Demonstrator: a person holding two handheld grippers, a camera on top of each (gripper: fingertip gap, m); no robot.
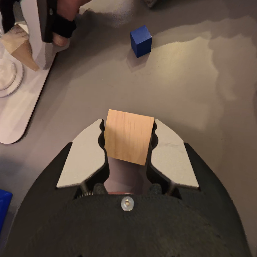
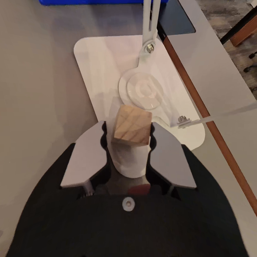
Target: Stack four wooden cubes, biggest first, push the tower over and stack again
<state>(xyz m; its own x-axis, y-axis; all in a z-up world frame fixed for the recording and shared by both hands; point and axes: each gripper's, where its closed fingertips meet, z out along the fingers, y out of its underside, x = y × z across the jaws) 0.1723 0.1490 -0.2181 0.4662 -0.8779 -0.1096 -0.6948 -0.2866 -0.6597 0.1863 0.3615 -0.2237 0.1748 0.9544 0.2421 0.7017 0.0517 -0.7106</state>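
Observation:
My left gripper (image 1: 128,122) is shut on a plain wooden cube (image 1: 128,137) and holds it above the grey table. A small blue cube (image 1: 141,41) stands on the table ahead of it. My right gripper (image 2: 128,123) straddles a larger wooden cube (image 2: 132,127) over the white base plate (image 2: 100,66). The right pad touches this cube, and a strip of plate shows between the cube and the left pad. The left wrist view shows this cube (image 1: 18,47) at the top left, with my right gripper (image 1: 40,66) and a hand around it.
A white stand with a jointed arm (image 2: 149,27) and a round clear disc (image 2: 144,90) rises from the base plate (image 1: 18,111). A blue bin (image 2: 90,2) sits beyond it, its corner (image 1: 4,208) by my left gripper. The table edge with a brown strip (image 2: 194,90) runs along the right.

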